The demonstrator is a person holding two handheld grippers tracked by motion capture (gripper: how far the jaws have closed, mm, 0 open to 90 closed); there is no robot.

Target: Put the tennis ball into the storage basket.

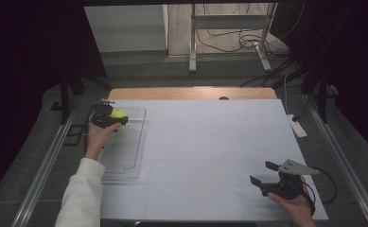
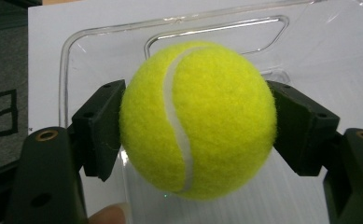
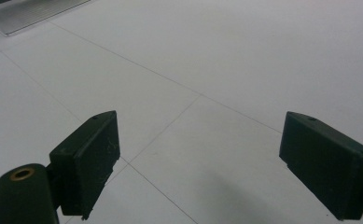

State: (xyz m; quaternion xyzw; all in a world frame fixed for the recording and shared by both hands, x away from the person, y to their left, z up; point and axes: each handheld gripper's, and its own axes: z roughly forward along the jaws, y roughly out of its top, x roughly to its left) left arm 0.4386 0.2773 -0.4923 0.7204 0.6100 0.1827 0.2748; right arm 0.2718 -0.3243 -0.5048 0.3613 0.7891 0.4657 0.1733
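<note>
A yellow-green tennis ball [image 2: 198,121] with a white seam sits between both black pads of my left gripper [image 2: 195,128], which is shut on it. In the high view the same ball [image 1: 118,114] is held over the far end of a clear plastic tray [image 1: 125,156] at the table's left, with the left gripper [image 1: 117,119] around it. The tray's rim and handle cut-out [image 2: 216,32] lie behind the ball. My right gripper [image 1: 263,173] rests near the table's front right corner, jaws wide apart; its pads [image 3: 90,158] have only bare table between them.
A white sheet [image 1: 210,151] covers the table, with a wooden edge [image 1: 191,92] at the far side. A white power strip [image 1: 297,126] lies off the right edge. Metal rails run along both sides, and a stand with cables sits beyond.
</note>
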